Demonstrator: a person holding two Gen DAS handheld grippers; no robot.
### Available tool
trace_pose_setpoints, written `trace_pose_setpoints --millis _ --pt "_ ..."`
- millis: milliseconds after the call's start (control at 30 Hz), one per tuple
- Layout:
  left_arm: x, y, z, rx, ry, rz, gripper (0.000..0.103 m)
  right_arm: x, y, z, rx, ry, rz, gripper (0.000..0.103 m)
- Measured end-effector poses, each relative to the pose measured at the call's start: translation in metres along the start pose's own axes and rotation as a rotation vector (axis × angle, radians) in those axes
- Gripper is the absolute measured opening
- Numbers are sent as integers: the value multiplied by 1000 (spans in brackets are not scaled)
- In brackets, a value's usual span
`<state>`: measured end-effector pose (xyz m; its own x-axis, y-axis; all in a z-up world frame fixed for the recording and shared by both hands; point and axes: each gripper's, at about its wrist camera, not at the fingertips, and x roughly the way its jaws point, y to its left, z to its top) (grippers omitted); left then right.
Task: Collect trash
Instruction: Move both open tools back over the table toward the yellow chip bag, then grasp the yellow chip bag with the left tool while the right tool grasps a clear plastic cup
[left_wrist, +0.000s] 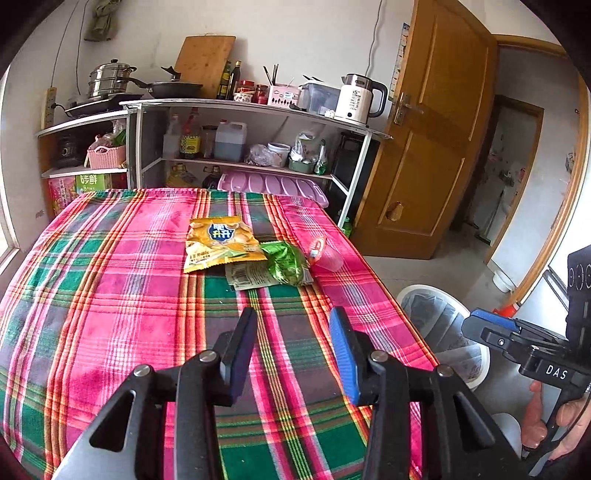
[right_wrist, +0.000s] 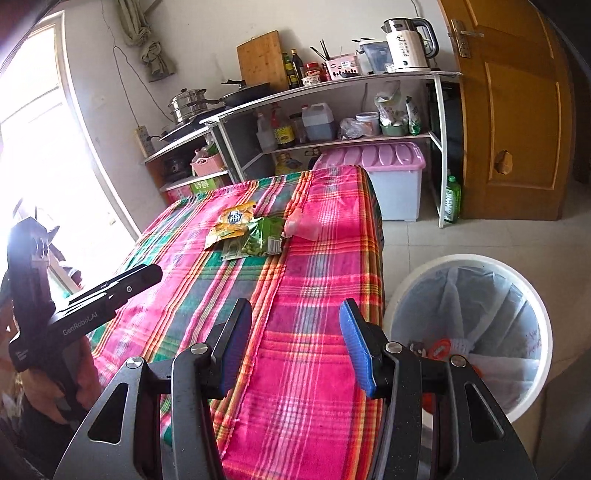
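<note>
Jaws spread, both empty | bin (right_wrist: 469, 332) contents blurred | pink wrapper (left_wrist: 325, 253) indistinct

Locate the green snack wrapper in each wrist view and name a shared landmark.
Left wrist: green snack wrapper lies centre frame, right of the yellow chip bag.
Right wrist: green snack wrapper lies upper centre, just below-right of the yellow chip bag.
Shared landmark: white electric kettle on the shelf.

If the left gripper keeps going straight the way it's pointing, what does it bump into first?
Probably the plaid tablecloth. The left gripper is open, holds nothing and tilts down at bare cloth. The green wrapper and yellow snack bag lie farther along, though depth is hard to judge.
</note>
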<state>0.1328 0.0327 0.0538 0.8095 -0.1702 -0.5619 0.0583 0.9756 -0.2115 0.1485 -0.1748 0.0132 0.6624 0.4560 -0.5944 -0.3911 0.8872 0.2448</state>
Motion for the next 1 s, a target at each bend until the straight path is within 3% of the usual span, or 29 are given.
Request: trace_pose_setpoints --millis 200,567,1000 --pt "7 23 15 -15 -10 40 50 20 3 15 -8 5 0 51" --pt "45 56 45 -17 20 94 50 59 7 48 -53 21 -6 51" --pt "137 104 81 -89 133 118 50 129 7 87 -82 73 0 51"
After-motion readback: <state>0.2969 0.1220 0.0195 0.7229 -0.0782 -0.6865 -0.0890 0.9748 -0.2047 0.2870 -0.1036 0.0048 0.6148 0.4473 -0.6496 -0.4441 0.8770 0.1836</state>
